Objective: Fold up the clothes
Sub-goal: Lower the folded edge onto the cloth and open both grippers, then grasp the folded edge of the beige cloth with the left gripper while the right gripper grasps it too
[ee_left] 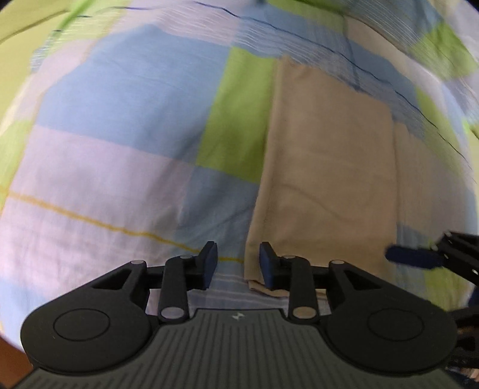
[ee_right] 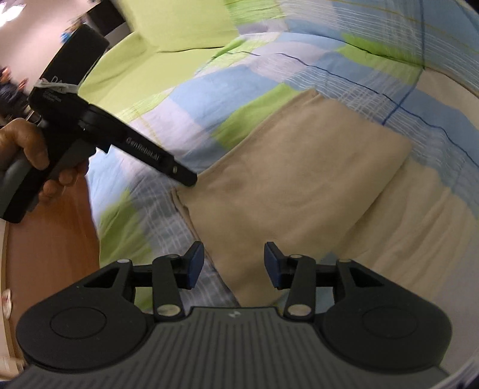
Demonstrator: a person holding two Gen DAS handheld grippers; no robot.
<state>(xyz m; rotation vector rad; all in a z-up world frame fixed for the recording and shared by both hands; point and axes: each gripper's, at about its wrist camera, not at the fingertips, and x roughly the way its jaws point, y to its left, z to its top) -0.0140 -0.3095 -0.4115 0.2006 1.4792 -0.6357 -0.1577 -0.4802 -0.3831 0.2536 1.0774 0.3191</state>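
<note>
A beige folded garment (ee_left: 326, 167) lies flat on a patchwork bedspread (ee_left: 119, 119) of blue, green and lilac squares. My left gripper (ee_left: 238, 263) hangs open over the garment's near left corner; the cloth edge runs just inside its right pad, and nothing is pinched. In the right wrist view the beige garment (ee_right: 293, 167) shows a folded upper layer over a wider lower one. My right gripper (ee_right: 233, 263) is open above its near edge, with cloth below the gap. A hand (ee_right: 27, 146) holds the left gripper (ee_right: 187, 178), whose tip is at the garment's corner. The right gripper's blue pad (ee_left: 413, 257) shows at the left view's right side.
The patchwork bedspread (ee_right: 209, 83) covers the bed all around the garment. A green pillow (ee_right: 179, 27) lies at the far end. A wooden surface (ee_right: 51, 239) runs along the bed's left side. Blurred dark shapes sit at the far upper left.
</note>
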